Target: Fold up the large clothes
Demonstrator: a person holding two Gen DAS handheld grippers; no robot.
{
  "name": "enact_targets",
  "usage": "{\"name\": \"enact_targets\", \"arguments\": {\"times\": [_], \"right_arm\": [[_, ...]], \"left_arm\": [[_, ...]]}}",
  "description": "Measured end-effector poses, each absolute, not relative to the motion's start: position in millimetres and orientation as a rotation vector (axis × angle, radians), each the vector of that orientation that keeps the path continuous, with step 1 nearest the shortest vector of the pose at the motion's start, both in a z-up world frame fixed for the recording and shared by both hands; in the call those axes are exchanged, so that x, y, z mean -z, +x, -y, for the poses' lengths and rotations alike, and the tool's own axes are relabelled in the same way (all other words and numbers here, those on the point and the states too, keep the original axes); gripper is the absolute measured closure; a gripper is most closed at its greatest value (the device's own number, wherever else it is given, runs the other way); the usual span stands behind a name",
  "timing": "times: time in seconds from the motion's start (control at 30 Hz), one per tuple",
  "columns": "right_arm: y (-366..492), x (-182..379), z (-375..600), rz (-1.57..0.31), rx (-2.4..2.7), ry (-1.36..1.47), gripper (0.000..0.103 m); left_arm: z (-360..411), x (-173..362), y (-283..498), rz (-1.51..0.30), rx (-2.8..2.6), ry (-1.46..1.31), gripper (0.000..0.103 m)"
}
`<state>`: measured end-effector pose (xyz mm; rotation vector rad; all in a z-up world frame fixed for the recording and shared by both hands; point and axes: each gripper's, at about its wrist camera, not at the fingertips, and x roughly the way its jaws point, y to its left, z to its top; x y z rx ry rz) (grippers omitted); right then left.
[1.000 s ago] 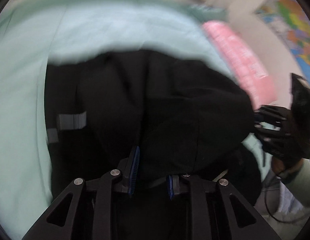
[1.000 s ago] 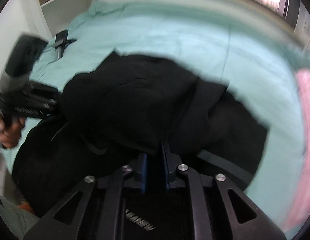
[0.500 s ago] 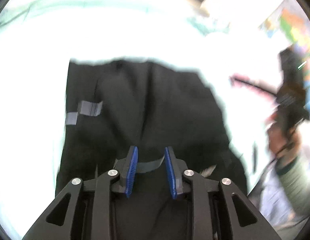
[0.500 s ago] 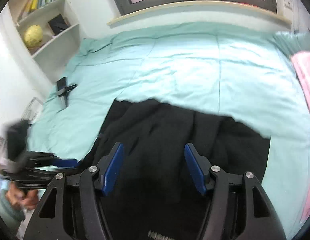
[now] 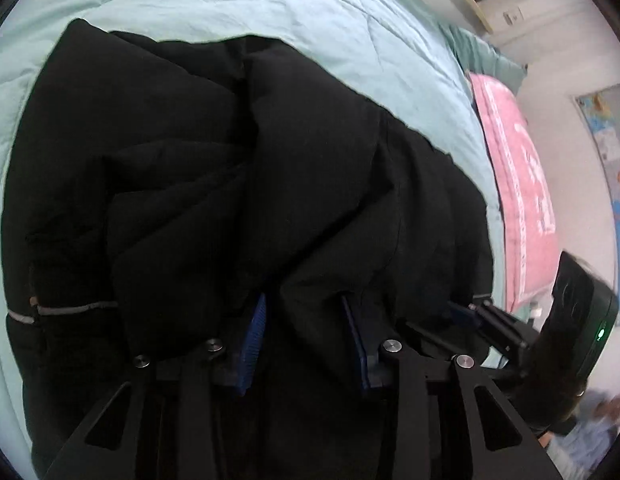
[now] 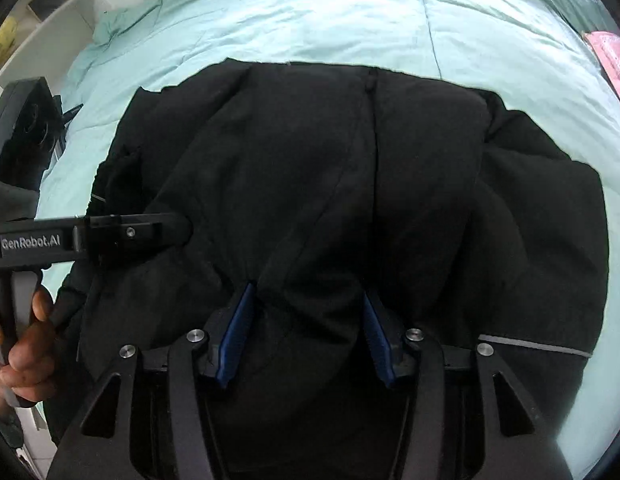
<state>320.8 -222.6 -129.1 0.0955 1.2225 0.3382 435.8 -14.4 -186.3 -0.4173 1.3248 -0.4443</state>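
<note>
A large black jacket (image 5: pixel 238 168) lies bunched and folded on a mint-green bed (image 5: pixel 270 4); it also fills the right wrist view (image 6: pixel 349 184). My left gripper (image 5: pixel 304 308) is open, its blue pads pushed into the near edge of the fabric, with a fold lying between the jaws. My right gripper (image 6: pixel 308 300) is open wide, also pressed against the jacket's near edge. The left gripper shows from the side in the right wrist view (image 6: pixel 138 234), its tip against the jacket. The right gripper shows at the right edge of the left wrist view (image 5: pixel 493 320).
A pink folded blanket (image 5: pixel 517 184) lies along the bed's right side. A wall map (image 5: pixel 605 128) hangs beyond it. White shelves (image 6: pixel 34 28) stand left of the bed, and a dark object (image 6: pixel 64 120) lies on the bedding near them. Grey reflective strips (image 6: pixel 533 345) mark the jacket.
Both grippers let go of the jacket and opened, then dropped back down to its near edge. The jacket now lies folded over on the bed.
</note>
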Motion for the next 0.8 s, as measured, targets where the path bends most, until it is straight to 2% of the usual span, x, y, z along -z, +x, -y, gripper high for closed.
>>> {"name": "enact_targets", "arguments": {"times": [0.1, 0.23, 0.3, 0.37, 0.43, 0.57, 0.67, 0.8], "right_arm": [[312.5, 108.1, 233.9, -1.204, -0.391, 0.163, 0.049], [281.0, 61.0, 234.2, -1.071, -0.408, 0.096, 0.048], [269.1, 55.1, 226.7, -1.048, -0.42, 0.087, 0.048], [264.6, 71.2, 219.6, -1.086, -0.425, 0.071, 0.049], [273.9, 99.4, 217.0, -1.178, -0.39, 0.05, 0.049], [279.6, 139.7, 216.3, -1.248, -0.362, 0.09, 0.048], [279.4, 132.7, 219.4, -1.248, -0.355, 0.119, 0.048], [260.3, 93.5, 240.7, -1.194, -0.416, 0.162, 0.048]], "left_arm": [[15.7, 159.3, 420.1, -1.268, 0.472, -0.374, 0.064], [17.3, 111.7, 377.2, -1.168, 0.563, -0.305, 0.064], [17.3, 103.7, 360.5, -1.145, 0.579, -0.298, 0.064], [19.5, 114.1, 352.2, -1.168, 0.566, -0.281, 0.064], [21.2, 147.3, 358.3, -1.248, 0.489, -0.282, 0.055], [17.3, 200.8, 371.6, -1.34, 0.442, -0.355, 0.055], [19.2, 193.3, 368.6, -1.328, 0.43, -0.353, 0.055], [-2.7, 146.8, 343.2, -1.249, 0.456, -0.343, 0.055]]}}
